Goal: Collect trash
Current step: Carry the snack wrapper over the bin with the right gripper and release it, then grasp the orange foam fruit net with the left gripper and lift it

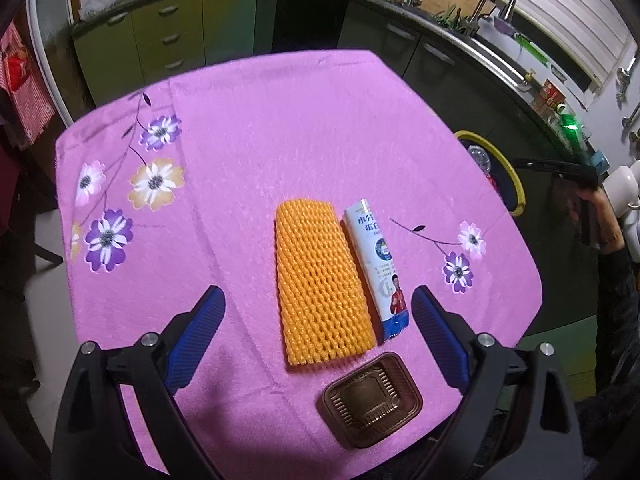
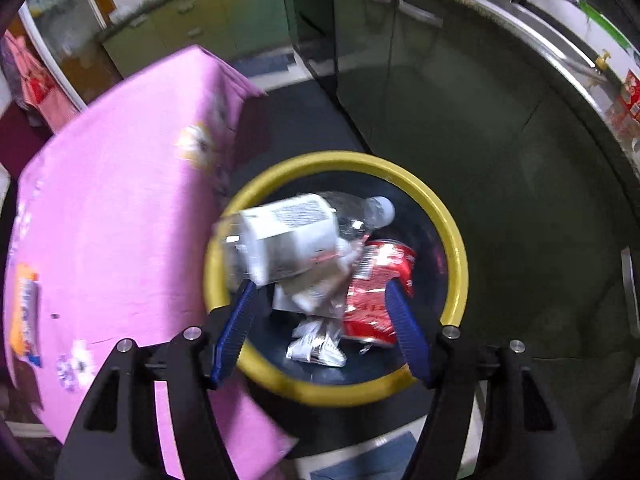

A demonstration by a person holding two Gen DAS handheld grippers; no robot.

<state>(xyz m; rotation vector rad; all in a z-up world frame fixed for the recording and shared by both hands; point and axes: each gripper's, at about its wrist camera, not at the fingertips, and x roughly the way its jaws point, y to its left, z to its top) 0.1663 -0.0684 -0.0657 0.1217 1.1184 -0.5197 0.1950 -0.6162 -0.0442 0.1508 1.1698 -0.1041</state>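
In the left wrist view an orange foam net [image 1: 320,284], a white and blue drink carton [image 1: 380,268] lying beside it, and a brown plastic tray [image 1: 372,398] lie on the pink flowered tablecloth [image 1: 260,140]. My left gripper [image 1: 318,338] is open above them, its jaws wide on either side of the net. My right gripper [image 2: 320,316] is open over the yellow-rimmed bin [image 2: 456,248]. A clear plastic bottle [image 2: 288,236] with a white label is blurred, in the air at the bin's mouth. A crushed red can [image 2: 376,280] and crumpled wrappers [image 2: 316,344] lie inside.
The bin [image 1: 514,178] stands on the floor off the table's right edge. Green kitchen cabinets [image 1: 180,32] and a counter with a sink [image 1: 496,0] curve behind. The pink cloth [image 2: 120,200] hangs left of the bin. The right hand-held gripper [image 1: 560,168] shows at far right.
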